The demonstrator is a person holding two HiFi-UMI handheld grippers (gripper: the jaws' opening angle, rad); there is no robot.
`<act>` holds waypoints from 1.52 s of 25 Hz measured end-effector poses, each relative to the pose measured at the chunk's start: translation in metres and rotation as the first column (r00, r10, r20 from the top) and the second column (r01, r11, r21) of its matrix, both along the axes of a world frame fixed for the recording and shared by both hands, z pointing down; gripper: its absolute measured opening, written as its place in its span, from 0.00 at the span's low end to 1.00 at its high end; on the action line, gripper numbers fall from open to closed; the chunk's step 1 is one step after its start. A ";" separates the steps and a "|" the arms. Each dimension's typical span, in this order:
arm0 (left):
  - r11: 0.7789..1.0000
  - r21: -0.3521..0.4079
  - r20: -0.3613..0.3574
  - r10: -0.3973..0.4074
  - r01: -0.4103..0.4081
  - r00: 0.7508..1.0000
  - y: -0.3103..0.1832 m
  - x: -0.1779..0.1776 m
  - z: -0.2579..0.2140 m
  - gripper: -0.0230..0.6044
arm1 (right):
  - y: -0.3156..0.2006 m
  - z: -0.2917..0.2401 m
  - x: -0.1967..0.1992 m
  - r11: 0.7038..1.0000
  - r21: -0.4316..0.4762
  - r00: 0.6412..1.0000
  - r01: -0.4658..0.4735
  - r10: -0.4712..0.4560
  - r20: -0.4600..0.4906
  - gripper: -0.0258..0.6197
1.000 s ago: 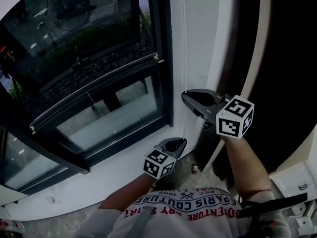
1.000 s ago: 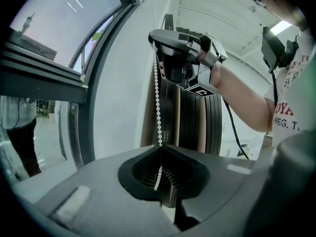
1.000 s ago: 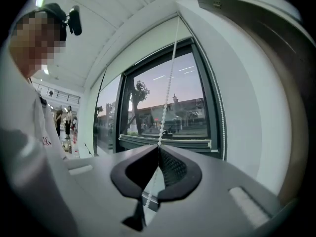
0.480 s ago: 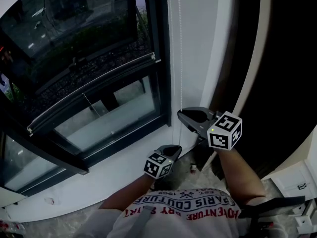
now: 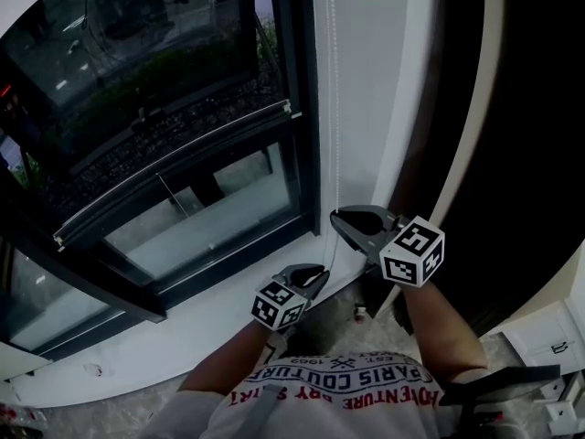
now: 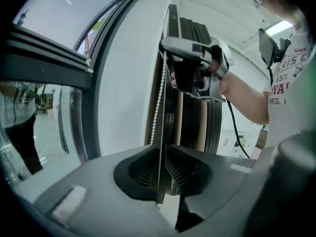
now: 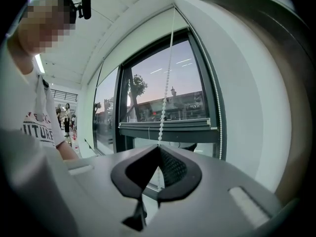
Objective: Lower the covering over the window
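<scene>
Window [image 5: 137, 80]: dark-framed glass that fills the left and middle of the head view, with a street at dusk showing through it in the right gripper view.
Wall [image 5: 366, 90]: a white upright strip along the window's right edge.
Boards [image 6: 195, 127]: a stack of dark panels on edge, right of the wall strip.
Sill [image 5: 137, 355]: a white ledge under the window's bottom edge.
Person: a printed white shirt [image 5: 338, 391] at the bottom edge of the head view, with both forearms reaching toward the wall strip.
Bar [image 5: 174, 165]: a pale-capped rail across the glass partway down, with a thin cord under it. It looks like the bottom rail of a see-through blind, though I cannot be sure. The pane beneath it is uncovered.
Right tongs [image 5: 336, 218]: the higher pair, jaws together and clamped on the chain, which runs into their tips [image 7: 159, 148].
Left tongs [image 5: 322, 271]: lower, near the sill's right end. The jaws have just been opening and stand a little apart [image 6: 160, 149]. The chain meets their tips beside the gap and is not pinched.
Chain [image 5: 334, 108]: white beads hanging straight down the wall strip at the window's right edge, taut above the right tongs [image 7: 165, 98]. A second run hangs closer to the wall.
</scene>
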State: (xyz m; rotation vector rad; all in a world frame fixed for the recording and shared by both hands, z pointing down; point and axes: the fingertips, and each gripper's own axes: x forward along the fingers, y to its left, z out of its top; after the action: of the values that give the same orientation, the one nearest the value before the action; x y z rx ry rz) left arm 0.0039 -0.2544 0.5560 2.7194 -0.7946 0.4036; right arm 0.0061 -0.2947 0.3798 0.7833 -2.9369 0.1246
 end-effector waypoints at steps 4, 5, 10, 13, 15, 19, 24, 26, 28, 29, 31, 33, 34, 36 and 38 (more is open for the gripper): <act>0.998 0.054 -0.038 -0.007 0.009 0.999 -0.009 -0.013 -0.038 0.15 | -0.001 0.000 -0.003 1.000 0.001 1.000 -0.002 0.002 0.020 0.05; 0.998 0.064 -0.051 -0.009 0.012 0.999 -0.012 -0.017 -0.048 0.15 | -0.001 0.000 -0.003 1.000 0.000 1.000 -0.002 0.002 0.026 0.05; 0.989 0.141 -0.141 -0.016 0.036 0.990 -0.033 -0.036 -0.119 0.15 | -0.003 -0.001 -0.002 1.000 -0.003 0.999 -0.003 0.004 0.054 0.05; 0.977 0.213 -0.186 0.033 0.008 0.982 -0.045 -0.031 -0.175 0.15 | -0.005 -0.001 0.000 1.000 0.003 0.999 -0.011 0.011 0.039 0.05; 0.966 0.259 -0.196 0.069 -0.016 0.978 -0.051 -0.022 -0.211 0.15 | -0.002 0.000 -0.002 1.000 0.012 1.000 -0.011 0.011 0.014 0.05; 0.946 0.319 -0.173 0.123 -0.062 0.977 -0.060 -0.005 -0.259 0.16 | 0.004 0.001 -0.005 1.000 0.007 1.000 0.002 -0.002 0.002 0.05; 0.940 0.327 -0.161 0.157 -0.098 0.974 -0.061 0.007 -0.281 0.16 | 0.006 0.001 -0.004 1.000 -0.005 1.000 0.001 -0.001 -0.003 0.05; 0.937 0.327 -0.150 0.181 -0.124 0.972 -0.058 0.012 -0.283 0.16 | 0.006 0.001 -0.002 1.000 -0.006 1.000 -0.006 0.006 -0.005 0.05; 0.934 0.326 -0.166 0.207 -0.144 0.964 -0.055 0.014 -0.289 0.16 | 0.006 0.001 0.001 1.000 -0.010 1.000 -0.010 0.010 -0.001 0.05; 0.934 0.325 -0.182 0.214 -0.147 0.960 -0.055 0.014 -0.293 0.16 | 0.005 0.001 0.001 1.000 -0.013 1.000 -0.011 0.011 0.003 0.05; 0.935 0.329 -0.201 0.206 -0.132 0.958 -0.059 0.013 -0.304 0.16 | 0.005 0.002 0.002 1.000 -0.018 1.000 -0.009 0.009 0.009 0.05; 0.935 0.335 -0.190 0.184 -0.112 0.964 -0.065 0.013 -0.311 0.16 | 0.006 0.001 0.000 1.000 -0.018 1.000 -0.004 0.004 0.010 0.05; 0.936 0.334 -0.179 0.180 -0.113 0.967 -0.068 0.014 -0.312 0.16 | 0.006 0.001 -0.001 1.000 -0.018 1.000 -0.001 0.001 0.009 0.05; 0.936 0.329 -0.159 0.184 -0.124 0.970 -0.069 0.017 -0.314 0.16 | 0.008 0.001 -0.002 1.000 -0.016 1.000 0.004 -0.004 0.007 0.05; 0.936 0.327 -0.157 0.191 -0.132 0.969 -0.068 0.019 -0.317 0.16 | 0.008 0.000 -0.002 1.000 -0.017 1.000 0.006 -0.006 0.009 0.05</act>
State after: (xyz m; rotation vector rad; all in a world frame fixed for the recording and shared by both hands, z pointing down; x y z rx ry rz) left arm 0.0229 -0.3226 0.2385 3.0747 -0.6311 0.0527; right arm 0.0044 -0.2863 0.3802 0.7740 -2.9424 0.1531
